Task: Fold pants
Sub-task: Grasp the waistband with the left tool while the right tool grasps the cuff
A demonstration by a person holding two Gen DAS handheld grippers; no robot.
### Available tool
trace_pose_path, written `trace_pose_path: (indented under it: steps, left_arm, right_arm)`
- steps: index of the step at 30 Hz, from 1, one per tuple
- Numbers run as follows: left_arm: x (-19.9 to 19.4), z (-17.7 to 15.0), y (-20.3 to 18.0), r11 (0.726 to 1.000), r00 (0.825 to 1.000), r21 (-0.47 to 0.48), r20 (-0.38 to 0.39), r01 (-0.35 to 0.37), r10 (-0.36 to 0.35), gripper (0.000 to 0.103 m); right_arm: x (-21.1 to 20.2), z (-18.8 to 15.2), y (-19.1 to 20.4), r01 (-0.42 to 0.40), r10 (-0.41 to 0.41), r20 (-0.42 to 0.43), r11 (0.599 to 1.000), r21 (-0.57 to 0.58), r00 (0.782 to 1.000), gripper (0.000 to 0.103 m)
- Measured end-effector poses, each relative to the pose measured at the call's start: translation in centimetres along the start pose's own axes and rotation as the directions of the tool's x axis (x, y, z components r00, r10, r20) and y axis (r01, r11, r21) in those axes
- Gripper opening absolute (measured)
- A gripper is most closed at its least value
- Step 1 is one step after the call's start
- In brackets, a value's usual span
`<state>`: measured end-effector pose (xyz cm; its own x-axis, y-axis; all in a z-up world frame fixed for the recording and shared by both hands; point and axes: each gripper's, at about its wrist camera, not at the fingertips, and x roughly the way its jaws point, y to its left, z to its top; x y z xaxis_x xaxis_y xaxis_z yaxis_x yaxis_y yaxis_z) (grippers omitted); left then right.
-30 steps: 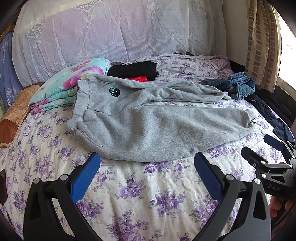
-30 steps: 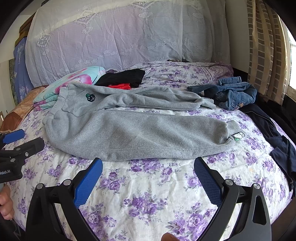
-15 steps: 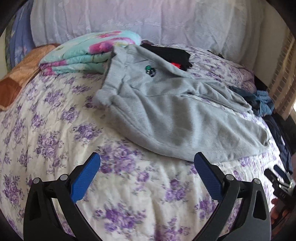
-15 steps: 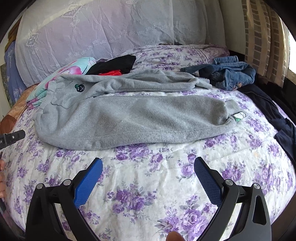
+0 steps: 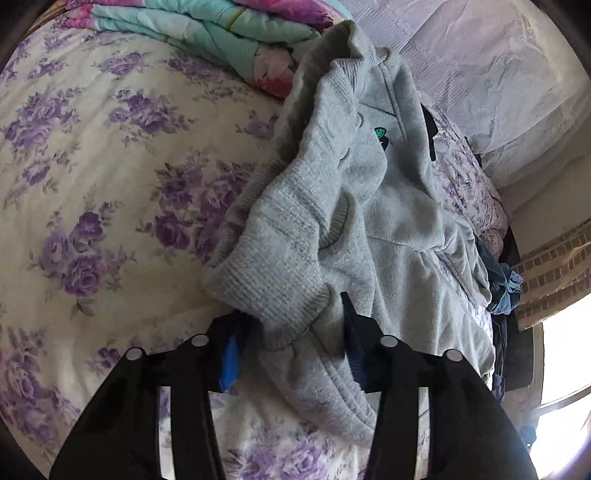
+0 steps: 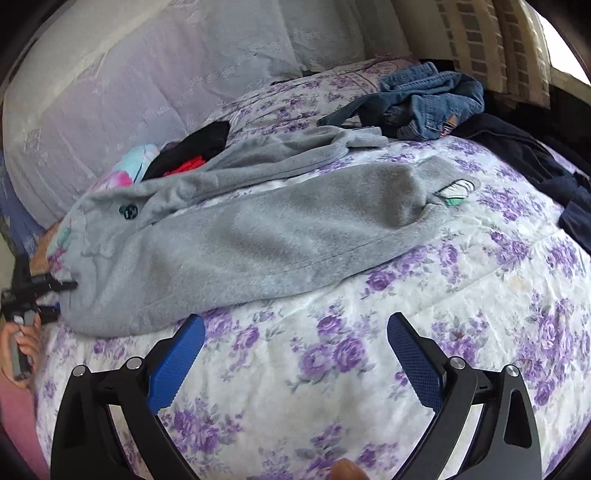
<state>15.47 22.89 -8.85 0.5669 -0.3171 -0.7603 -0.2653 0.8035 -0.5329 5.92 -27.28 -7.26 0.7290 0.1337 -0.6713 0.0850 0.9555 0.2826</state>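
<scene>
A bed with a flowered cover (image 6: 332,369) fills both views, with a pale curtain behind it and a bright window on the right side. The grey pants (image 6: 240,240) lie across the middle of the bed, the waist to the left near a folded blanket (image 5: 207,33), the two legs going to the right toward a heap of jeans (image 6: 436,96).

One second ago the left gripper (image 5: 291,347) was above bare cover, well apart from the cloth, with its fingers wide. Now it is at the near corner of the waistband (image 5: 280,266); the ribbed edge sits between the two fingers, which are much closer together than before. I judge that they are closing on the waistband, but I cannot tell if the grip is already firm. The right gripper (image 6: 295,362) has come nearer to the lower leg, and it is spread wide and holds nothing; it hovers above the cover, just in front of the leg's edge.

This means the first grasp is nearly made, and the fold itself is not yet begun.

For moving there is open cover in front of the pants. Behind and to the right the room is small: black clothes (image 6: 199,144), the jeans and a dark garment (image 6: 535,155) lie near the cuffs.
</scene>
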Motion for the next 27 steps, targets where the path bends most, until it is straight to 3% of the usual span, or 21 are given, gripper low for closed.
trace_pose_path:
  steps: [3,7,8,10,12,14,21,24,27]
  left_arm:
    - [-0.7,-0.3,-0.6,0.998,0.998,0.017,0.016,0.057,-0.058,0.022]
    - [-1.7,-0.9,-1.5,0.995,0.995,0.041,0.049,0.089,-0.091,0.019]
    - [-1.9,-1.1,-1.6,0.993,0.993,0.043,0.049,0.106,-0.108,0.018]
    - [-2.4,-1.5,-1.9,0.989,0.988,0.040,0.051,0.144,-0.146,0.018]
    - [-3.2,-1.5,-1.5,0.986,0.984,0.026,0.055,0.167,-0.168,0.017]
    - [-4.0,-1.9,-1.5,0.984,0.982,0.027,0.065,0.176,-0.178,0.017]
    - [-9.3,-5.1,-2.1,0.966,0.960,0.046,0.107,0.255,-0.259,0.017]
    - [-12.9,-8.2,-1.4,0.964,0.953,0.094,0.155,0.249,-0.261,0.017]
    - [-12.7,-11.7,1.1,0.976,0.965,0.066,0.145,0.210,-0.217,0.018]
  right_arm:
    - [0.6,1.5,-3.5,-0.018,0.016,0.019,0.992,0.124,1.000,0.100]
    - [3.0,4.0,-7.8,0.004,-0.014,0.037,0.968,0.249,0.999,0.099]
    - [3.8,4.6,-8.6,0.012,-0.023,0.037,0.963,0.271,0.999,0.095]
    - [5.3,5.7,-9.3,0.034,-0.047,0.038,0.960,0.277,0.998,0.076]
    - [6.9,6.6,-9.3,0.055,-0.060,0.012,0.965,0.258,0.998,0.029]
    - [7.2,7.0,-9.1,0.032,-0.035,0.008,0.969,0.246,0.999,0.013]
    - [-2.4,7.1,-7.2,-0.110,0.076,0.190,0.978,0.174,0.979,0.011]
    - [-6.5,5.9,-7.5,-0.104,0.064,0.242,0.982,0.156,0.968,0.011]
    - [-7.2,3.6,-9.0,-0.033,-0.001,0.206,0.986,0.163,0.979,0.012]
